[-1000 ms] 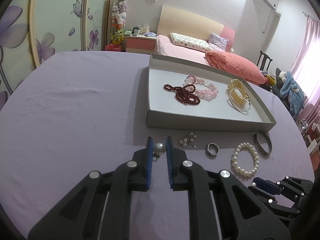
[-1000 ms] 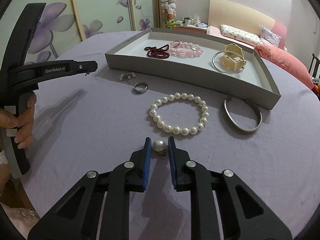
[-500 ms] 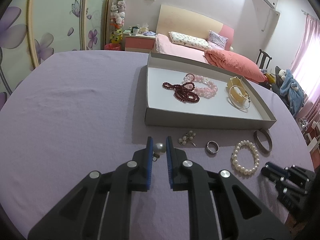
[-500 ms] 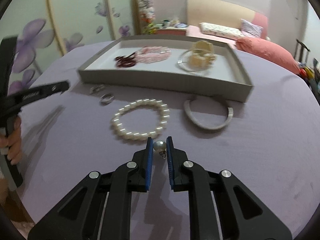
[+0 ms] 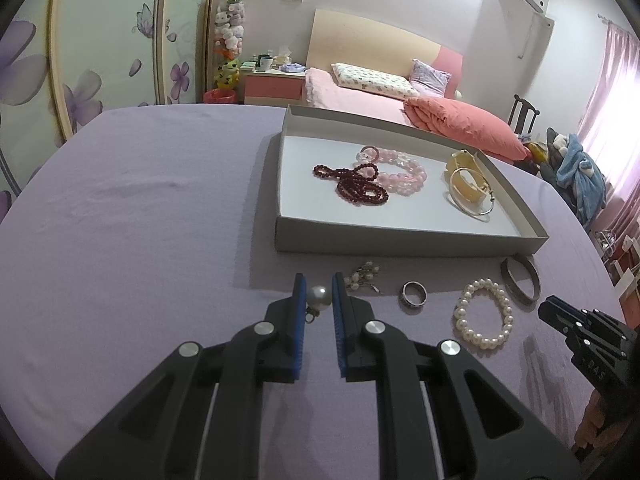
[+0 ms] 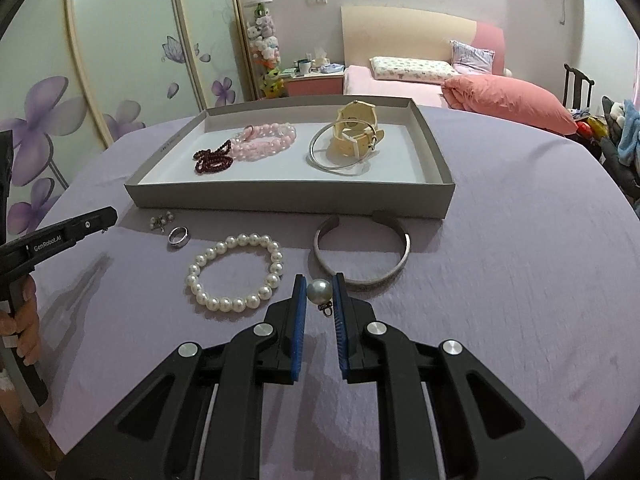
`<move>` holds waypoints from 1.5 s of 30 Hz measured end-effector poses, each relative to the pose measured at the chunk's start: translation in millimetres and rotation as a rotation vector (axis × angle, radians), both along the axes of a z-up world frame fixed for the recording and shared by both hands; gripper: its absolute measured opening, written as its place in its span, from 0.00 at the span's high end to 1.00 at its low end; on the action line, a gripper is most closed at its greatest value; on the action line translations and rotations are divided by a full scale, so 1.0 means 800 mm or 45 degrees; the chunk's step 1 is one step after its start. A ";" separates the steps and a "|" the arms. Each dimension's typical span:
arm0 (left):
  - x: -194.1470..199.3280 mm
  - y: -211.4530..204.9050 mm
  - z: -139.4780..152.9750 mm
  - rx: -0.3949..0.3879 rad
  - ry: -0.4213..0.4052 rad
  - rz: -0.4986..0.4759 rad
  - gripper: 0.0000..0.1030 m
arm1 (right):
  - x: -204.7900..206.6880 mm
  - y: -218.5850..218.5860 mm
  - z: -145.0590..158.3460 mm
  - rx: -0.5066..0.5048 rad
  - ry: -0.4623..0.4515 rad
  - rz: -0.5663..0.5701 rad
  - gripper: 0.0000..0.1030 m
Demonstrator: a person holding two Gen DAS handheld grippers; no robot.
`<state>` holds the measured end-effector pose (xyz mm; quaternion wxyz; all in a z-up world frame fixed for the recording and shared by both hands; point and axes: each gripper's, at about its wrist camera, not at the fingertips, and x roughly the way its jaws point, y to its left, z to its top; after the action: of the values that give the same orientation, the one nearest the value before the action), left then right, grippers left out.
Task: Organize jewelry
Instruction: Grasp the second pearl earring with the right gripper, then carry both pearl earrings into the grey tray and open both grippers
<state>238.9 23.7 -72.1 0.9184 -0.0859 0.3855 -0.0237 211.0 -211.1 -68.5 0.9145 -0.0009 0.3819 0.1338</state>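
My left gripper [image 5: 318, 294] is shut on a single pearl earring [image 5: 319, 296] above the purple tabletop. My right gripper [image 6: 319, 291] is shut on a matching pearl earring [image 6: 319, 292], just in front of the silver bangle [image 6: 362, 254]. A grey tray [image 5: 404, 236] holds a dark red bead string [image 5: 354, 184], a pink bead bracelet [image 5: 400, 170], a cream watch [image 5: 466, 182] and a thin hoop. In front of the tray lie a small pearl cluster [image 5: 362, 278], a silver ring [image 5: 414, 294], a white pearl bracelet [image 5: 484, 314] and the bangle [image 5: 520, 278].
The table is covered with a purple cloth [image 5: 132, 220]. A bed with pink pillows [image 5: 460, 124] and a nightstand stand behind it. The right gripper shows at the right edge of the left wrist view [image 5: 580, 334]; the left gripper shows at the left of the right wrist view [image 6: 60, 234].
My right gripper has swung to the right with its pearl, from in front of the pearl bracelet to in front of the bangle. My left gripper has barely moved.
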 end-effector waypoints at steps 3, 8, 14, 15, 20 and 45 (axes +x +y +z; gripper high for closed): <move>-0.001 -0.002 0.003 0.000 -0.013 -0.009 0.87 | 0.002 0.001 0.004 0.009 -0.018 -0.006 0.86; -0.003 -0.007 0.013 -0.001 -0.053 -0.030 0.87 | 0.002 0.002 0.021 0.015 -0.104 -0.023 0.86; -0.009 -0.014 0.025 0.006 -0.110 -0.053 0.87 | 0.004 0.000 0.035 0.039 -0.169 -0.039 0.86; -0.010 -0.015 0.027 0.007 -0.119 -0.056 0.87 | 0.004 0.000 0.036 0.041 -0.175 -0.041 0.86; -0.008 -0.016 0.032 -0.010 -0.151 -0.052 0.87 | 0.009 -0.001 0.044 0.058 -0.220 -0.060 0.86; 0.067 -0.051 0.081 0.002 -0.363 -0.081 0.87 | 0.084 0.036 0.088 0.051 -0.431 -0.080 0.86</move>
<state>292.3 -17.5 -7.6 0.9627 -0.0688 0.2536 -0.0645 278.2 -182.6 1.8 0.9693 0.0068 0.2197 0.1106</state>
